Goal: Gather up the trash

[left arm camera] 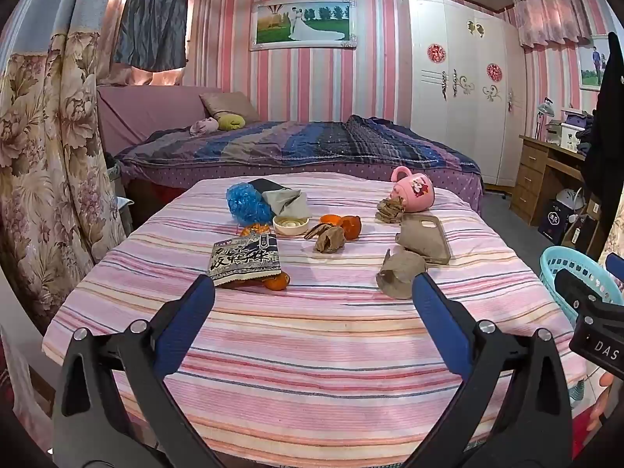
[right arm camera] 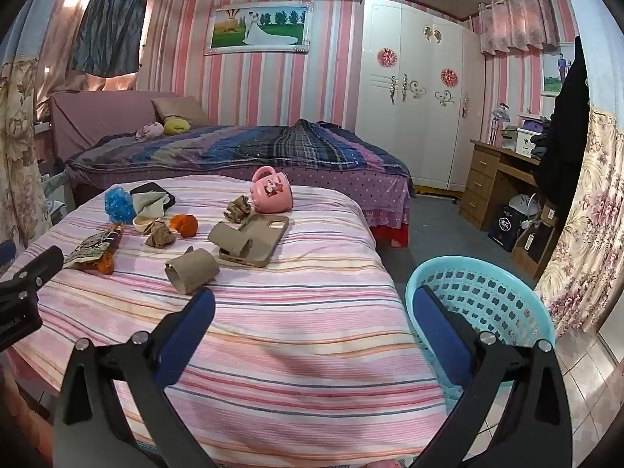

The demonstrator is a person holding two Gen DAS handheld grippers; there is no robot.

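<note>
Right now both tools hover above the near edge of a desk (left arm camera: 312, 351) covered in a pink striped cloth. The left hand-held gripper (left arm camera: 314, 292) has its blue fingers spread wide with nothing between them, and the right hand-held gripper (right arm camera: 314, 304) is likewise wide apart and holds nothing.

Trash lies scattered across the far half of the cloth. A torn cardboard tube (left arm camera: 399, 275) sits nearest, just beyond the left tool's right finger. A black-and-white snack wrapper (left arm camera: 246, 259) lies to the left, resting over an orange peel (left arm camera: 276, 280). More orange peel (left arm camera: 343, 224) lies near the middle, touching a crumpled brown paper wad (left arm camera: 327, 238). Another paper wad (left arm camera: 391, 208) rests against a pink mug (left arm camera: 415, 191) lying on its side. A beige phone case (left arm camera: 427, 238) lies flat behind the tube, with a second bent piece of cardboard (right arm camera: 230, 238) on top of it. Farther back are a small white dish (left arm camera: 290, 225), a blue mesh ball (left arm camera: 246, 202) and a folded grey cloth (left arm camera: 286, 202).

A turquoise plastic basket (right arm camera: 483, 296) stands on the floor just beside the desk's right edge, behind the right tool's right finger.
</note>
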